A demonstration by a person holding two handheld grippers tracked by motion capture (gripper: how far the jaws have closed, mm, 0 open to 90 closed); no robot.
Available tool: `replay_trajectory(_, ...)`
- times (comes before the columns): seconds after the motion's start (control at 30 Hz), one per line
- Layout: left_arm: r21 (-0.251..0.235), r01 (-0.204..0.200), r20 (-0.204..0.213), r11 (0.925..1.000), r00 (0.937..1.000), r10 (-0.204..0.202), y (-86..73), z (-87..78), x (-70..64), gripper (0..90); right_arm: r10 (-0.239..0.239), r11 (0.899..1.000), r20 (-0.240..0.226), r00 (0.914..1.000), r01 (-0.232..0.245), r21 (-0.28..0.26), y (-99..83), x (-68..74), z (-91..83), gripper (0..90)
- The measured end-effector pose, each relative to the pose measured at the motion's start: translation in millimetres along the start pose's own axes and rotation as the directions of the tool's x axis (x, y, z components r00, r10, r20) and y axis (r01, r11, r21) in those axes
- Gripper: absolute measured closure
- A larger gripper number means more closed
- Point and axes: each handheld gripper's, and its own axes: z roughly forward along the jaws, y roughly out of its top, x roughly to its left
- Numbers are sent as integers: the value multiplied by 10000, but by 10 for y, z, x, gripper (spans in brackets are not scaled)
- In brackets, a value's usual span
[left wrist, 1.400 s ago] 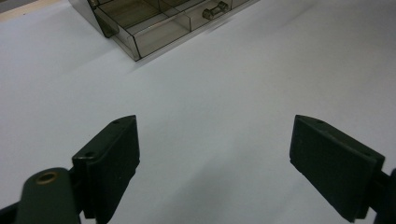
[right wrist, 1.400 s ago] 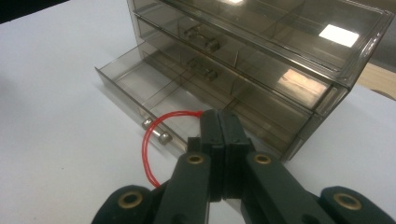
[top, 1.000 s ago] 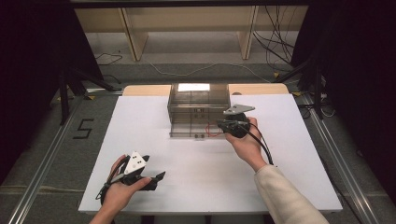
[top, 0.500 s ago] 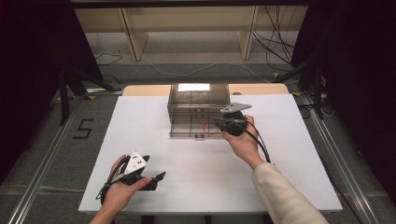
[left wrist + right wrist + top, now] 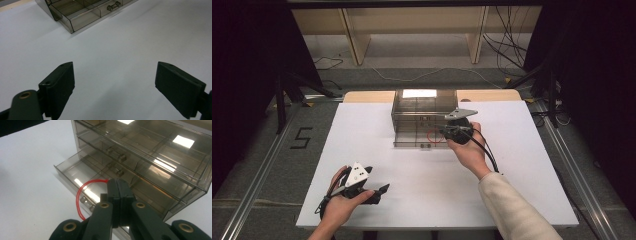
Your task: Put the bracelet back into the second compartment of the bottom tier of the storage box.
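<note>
A white table (image 5: 532, 190) carries a smoky clear drawer cabinet (image 5: 412, 112) at its 12 o'clock edge, bottom drawer (image 5: 75, 173) pulled open. On the floor at 9 o'clock, a taped "5" (image 5: 301, 137) is readable. The right gripper (image 5: 117, 190), jaws pressed together, pinches a red rubber band (image 5: 80, 200) over the open drawer. At 7 o'clock, the left gripper (image 5: 115, 82) rests with jaws wide and empty.
</note>
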Motion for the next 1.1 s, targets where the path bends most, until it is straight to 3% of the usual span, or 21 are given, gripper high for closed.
replay_trajectory(1.1,-44,-28,21,10000,10000,28,6,0,-7,159,-25,10000,-64,10000,25,34,124,46,147,900)
